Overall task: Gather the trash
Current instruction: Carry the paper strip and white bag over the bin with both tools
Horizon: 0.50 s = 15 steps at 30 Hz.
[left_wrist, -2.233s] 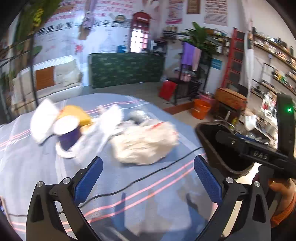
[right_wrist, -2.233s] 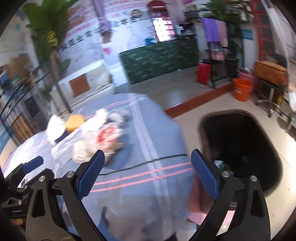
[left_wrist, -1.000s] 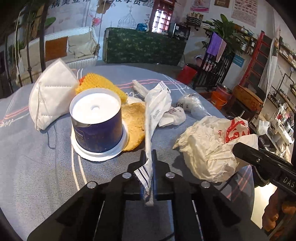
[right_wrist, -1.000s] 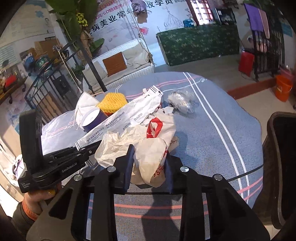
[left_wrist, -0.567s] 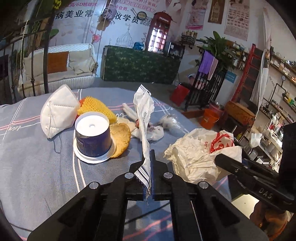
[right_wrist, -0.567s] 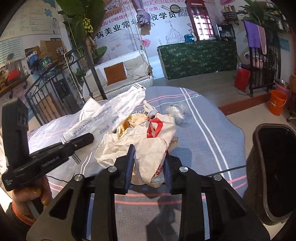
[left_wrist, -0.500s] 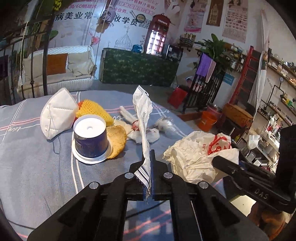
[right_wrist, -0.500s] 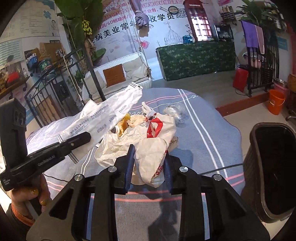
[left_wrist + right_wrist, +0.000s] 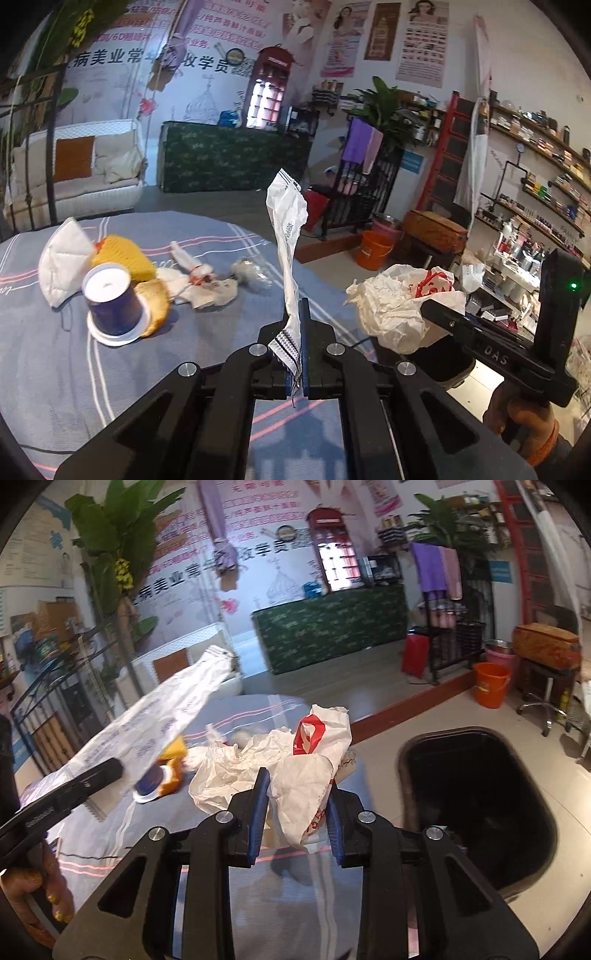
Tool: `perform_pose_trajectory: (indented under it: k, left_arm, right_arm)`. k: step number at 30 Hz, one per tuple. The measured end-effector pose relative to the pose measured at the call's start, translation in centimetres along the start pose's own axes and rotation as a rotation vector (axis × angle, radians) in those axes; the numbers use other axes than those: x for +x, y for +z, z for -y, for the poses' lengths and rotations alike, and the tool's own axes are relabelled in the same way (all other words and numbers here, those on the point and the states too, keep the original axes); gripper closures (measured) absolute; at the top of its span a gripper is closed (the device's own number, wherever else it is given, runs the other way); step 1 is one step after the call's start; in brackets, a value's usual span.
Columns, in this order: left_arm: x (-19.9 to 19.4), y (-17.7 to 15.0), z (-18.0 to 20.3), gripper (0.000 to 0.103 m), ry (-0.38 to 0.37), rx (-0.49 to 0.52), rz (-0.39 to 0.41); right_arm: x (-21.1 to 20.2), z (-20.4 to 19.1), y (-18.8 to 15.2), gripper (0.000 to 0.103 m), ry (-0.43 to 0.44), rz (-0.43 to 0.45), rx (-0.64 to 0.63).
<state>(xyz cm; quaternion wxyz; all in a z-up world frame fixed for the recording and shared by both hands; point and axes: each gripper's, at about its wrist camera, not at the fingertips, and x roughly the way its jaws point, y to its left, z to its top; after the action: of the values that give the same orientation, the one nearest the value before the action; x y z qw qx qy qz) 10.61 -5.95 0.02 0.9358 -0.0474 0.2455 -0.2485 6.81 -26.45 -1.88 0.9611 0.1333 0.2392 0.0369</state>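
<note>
My left gripper [image 9: 295,325] is shut on a long white printed wrapper [image 9: 288,236] that stands up from its pads. The same wrapper [image 9: 162,731] shows slanting at the left of the right wrist view. My right gripper [image 9: 295,805] is shut on a crumpled white plastic bag with red print [image 9: 295,760], lifted off the table; that bag [image 9: 399,299] hangs right of the wrapper in the left wrist view. A black trash bin [image 9: 476,805] stands open on the floor to the right of the bag.
On the grey striped tablecloth [image 9: 55,362] lie a white face mask [image 9: 62,254], a yellow foam net [image 9: 123,256], a blue disc spindle [image 9: 112,299], a brown bun [image 9: 157,299] and crumpled tissues [image 9: 207,284]. An orange bucket [image 9: 491,688] stands on the floor beyond.
Both grippers have risen and drawn back from the trash pile with wrapper and bag held. The black bin has come much closer in the right wrist view.
</note>
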Motion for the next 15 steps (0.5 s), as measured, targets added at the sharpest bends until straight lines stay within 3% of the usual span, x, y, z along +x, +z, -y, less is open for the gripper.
perform_pose_trajectory:
  k: [10, 15]
  left_arm:
    - [2.3, 0.1, 5.0, 0.099, -0.11, 0.096, -0.011]
    - [3.5, -0.1, 6.8, 0.099, -0.159, 0.121, -0.037]
  right_arm:
    - [-1.1, 11.5, -0.6, 0.074, -0.247, -0.015, 0.15]
    - [-0.4, 15.0, -1.5, 0.074, -0.351, -0.037, 0.176]
